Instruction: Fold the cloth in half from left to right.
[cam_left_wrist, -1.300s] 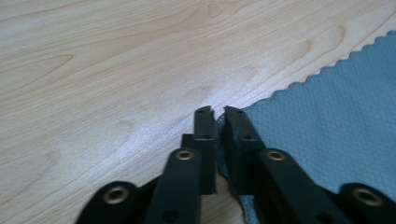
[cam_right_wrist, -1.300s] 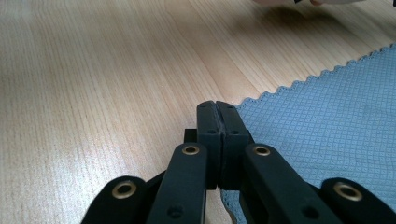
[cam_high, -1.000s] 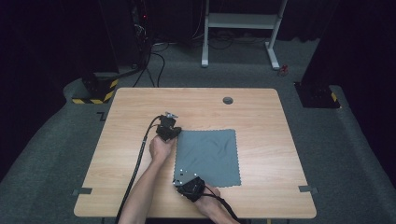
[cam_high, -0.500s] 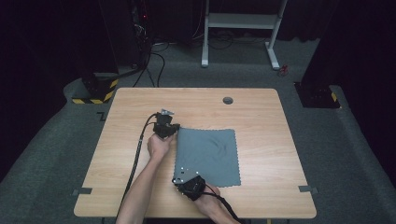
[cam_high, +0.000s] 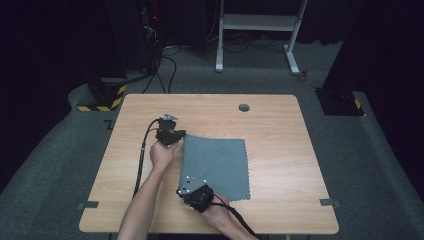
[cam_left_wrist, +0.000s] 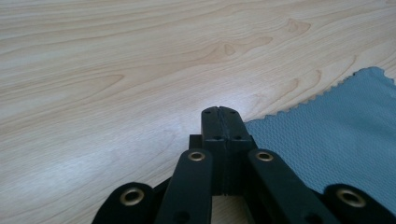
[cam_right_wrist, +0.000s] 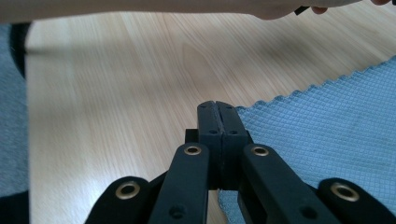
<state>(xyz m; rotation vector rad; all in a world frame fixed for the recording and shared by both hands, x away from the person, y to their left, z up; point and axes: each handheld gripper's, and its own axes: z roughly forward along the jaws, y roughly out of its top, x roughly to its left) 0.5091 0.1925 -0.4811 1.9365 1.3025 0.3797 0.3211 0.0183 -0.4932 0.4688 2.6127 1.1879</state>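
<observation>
A grey-blue cloth (cam_high: 217, 162) lies on the wooden table (cam_high: 280, 130). My left gripper (cam_high: 181, 136) is at its far left corner, jaws shut, and that corner runs into the closed tips (cam_left_wrist: 219, 112); the cloth (cam_left_wrist: 336, 140) spreads away to the right of them. The cloth's left edge stands a little off the table there. My right gripper (cam_high: 184, 186) is at the near left corner, jaws shut (cam_right_wrist: 217, 105), with the cloth (cam_right_wrist: 327, 121) meeting the tips and passing beneath them. A forearm (cam_right_wrist: 140, 7) crosses the top of the right gripper view.
A small round grommet (cam_high: 244, 107) sits near the table's far edge. Tape strips (cam_high: 87, 205) mark the near corners. Beyond the table stand a white frame (cam_high: 260, 30) and a yellow-and-black striped base (cam_high: 102, 100) on the carpet. Bare wood lies left and right of the cloth.
My left gripper has shifted slightly left and upward with the cloth's far left corner, raising that edge. The right gripper has stayed in place.
</observation>
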